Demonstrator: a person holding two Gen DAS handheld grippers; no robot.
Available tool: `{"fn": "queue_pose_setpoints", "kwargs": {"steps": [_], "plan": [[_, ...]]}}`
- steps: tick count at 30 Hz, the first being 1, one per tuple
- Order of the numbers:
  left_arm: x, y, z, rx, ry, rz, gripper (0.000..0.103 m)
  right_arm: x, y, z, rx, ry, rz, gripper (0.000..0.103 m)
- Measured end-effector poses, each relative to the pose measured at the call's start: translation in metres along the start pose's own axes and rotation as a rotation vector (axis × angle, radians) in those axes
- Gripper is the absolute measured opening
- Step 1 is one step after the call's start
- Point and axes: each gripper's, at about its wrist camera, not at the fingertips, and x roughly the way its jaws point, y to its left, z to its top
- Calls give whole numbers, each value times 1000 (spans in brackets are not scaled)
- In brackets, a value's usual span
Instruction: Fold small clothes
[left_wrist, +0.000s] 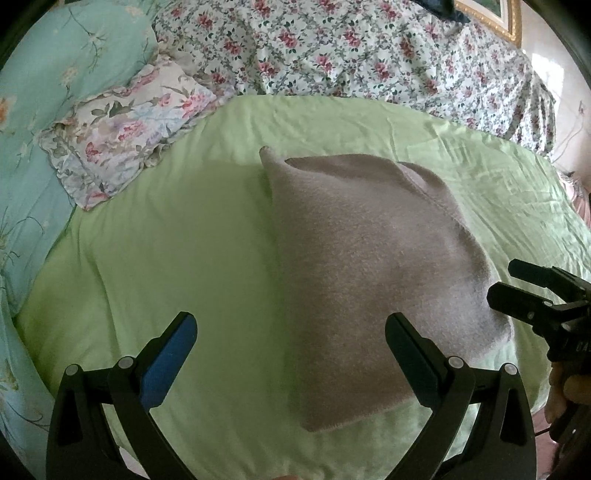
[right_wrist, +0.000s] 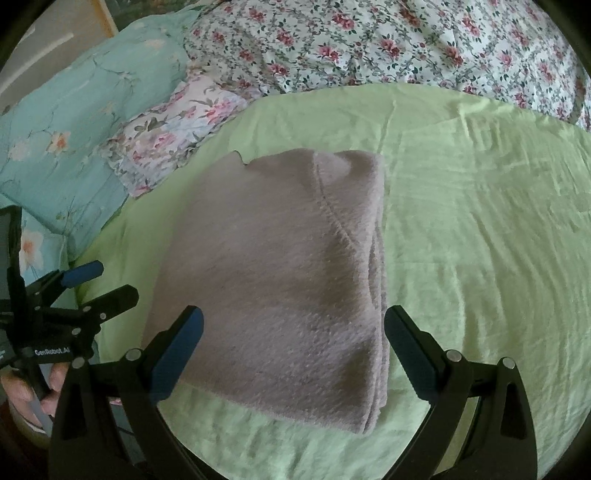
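Note:
A pale mauve fuzzy garment (left_wrist: 369, 266) lies folded in a thick stack on the light green sheet (left_wrist: 184, 240). It also shows in the right wrist view (right_wrist: 280, 280), with its layered edges on the right side. My left gripper (left_wrist: 291, 332) is open and empty, above the garment's near left edge. My right gripper (right_wrist: 293, 328) is open and empty, above the garment's near end. Each gripper shows in the other's view: the right gripper (left_wrist: 513, 284) beside the garment's right edge, the left gripper (right_wrist: 105, 282) beside its left edge.
A floral pillow (left_wrist: 125, 125) and a turquoise quilt (left_wrist: 44, 92) lie at the left. A flowered bedspread (left_wrist: 351, 51) is bunched along the far side. The green sheet (right_wrist: 480, 221) extends to the right of the garment.

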Motion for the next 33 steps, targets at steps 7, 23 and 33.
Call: {"fn": "queue_pose_setpoints", "kwargs": {"steps": [7, 23, 33], "plan": [[-2, -1, 0, -3, -6, 0, 102, -1, 0, -2, 1, 4, 3, 98], [-6, 0, -1, -2, -13, -5, 102, -3, 4, -7, -4, 6, 2, 98], [-7, -3, -2, -2, -11, -7, 102, -5, 5, -9, -6, -8, 1, 98]]}}
